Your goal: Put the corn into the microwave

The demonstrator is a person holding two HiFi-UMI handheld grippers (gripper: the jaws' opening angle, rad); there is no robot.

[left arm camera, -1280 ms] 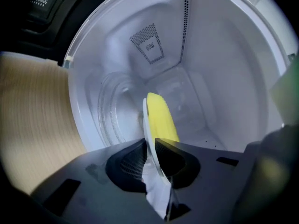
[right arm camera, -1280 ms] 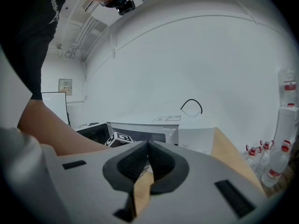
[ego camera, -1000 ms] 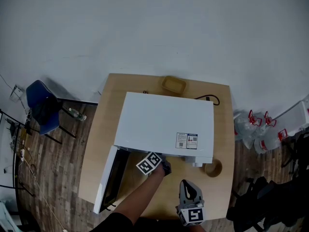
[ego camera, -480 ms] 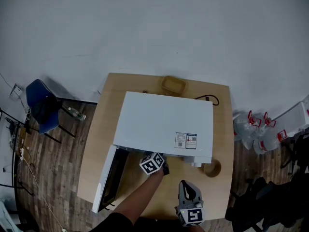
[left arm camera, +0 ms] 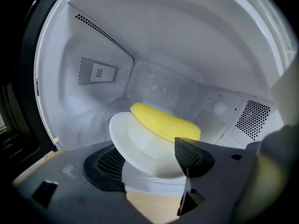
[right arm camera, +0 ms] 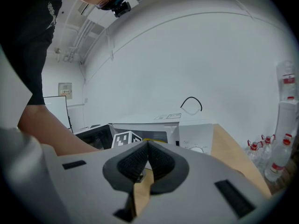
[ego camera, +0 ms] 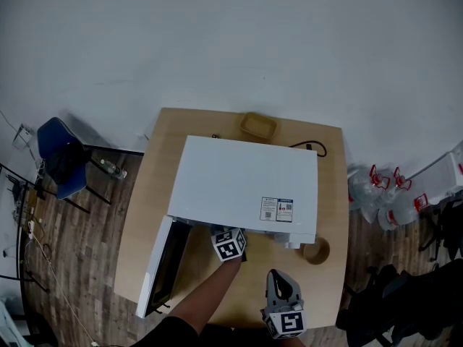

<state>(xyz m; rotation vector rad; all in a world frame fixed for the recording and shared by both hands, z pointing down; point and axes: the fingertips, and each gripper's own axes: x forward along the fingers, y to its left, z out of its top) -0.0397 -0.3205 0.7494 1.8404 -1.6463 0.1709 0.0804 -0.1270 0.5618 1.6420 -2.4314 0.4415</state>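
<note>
Left gripper point(left arm camera: 145, 161): reached into the open front of the microwave point(ego camera: 246, 183), jaws opening and by now spread wide
Between the left jaws: the near rim of a white plate point(left arm camera: 135, 143); the right pad overlaps the rim in the left gripper view, and whether either pad touches it cannot be told
Left grip: no squeeze on the plate shows, the pads stand far apart on either side of it
Right gripper point(right arm camera: 147, 148): held over the front edge of the worktop point(ego camera: 145, 215), jaws closed pad against pad with nothing between them, touching nothing
Corn point(left arm camera: 163, 122): one yellow cob, lying on the far half of the plate, inside the white microwave cavity
Plate: one, inside the cavity, looking tilted in the left gripper view
Microwave: one, white, in the middle of the worktop, with its door point(ego camera: 160, 266) swung out at the left of the head view
Grippers: two, each with one marker cube; the left one's cube sits right at the microwave opening
Wooden bowl point(ego camera: 317, 251): one, small and round, on the worktop just beside the microwave's front right corner
Wooden tray point(ego camera: 259, 126): one, shallow, on the worktop behind the microwave
Cable point(ego camera: 312, 147): one, black, looping at the microwave's back right corner
Chair point(ego camera: 61, 157): one, blue, on the floor well to the left of the worktop
Bottles point(ego camera: 383, 194): a cluster of clear ones with red caps on the floor to the right, too crowded to count
</note>
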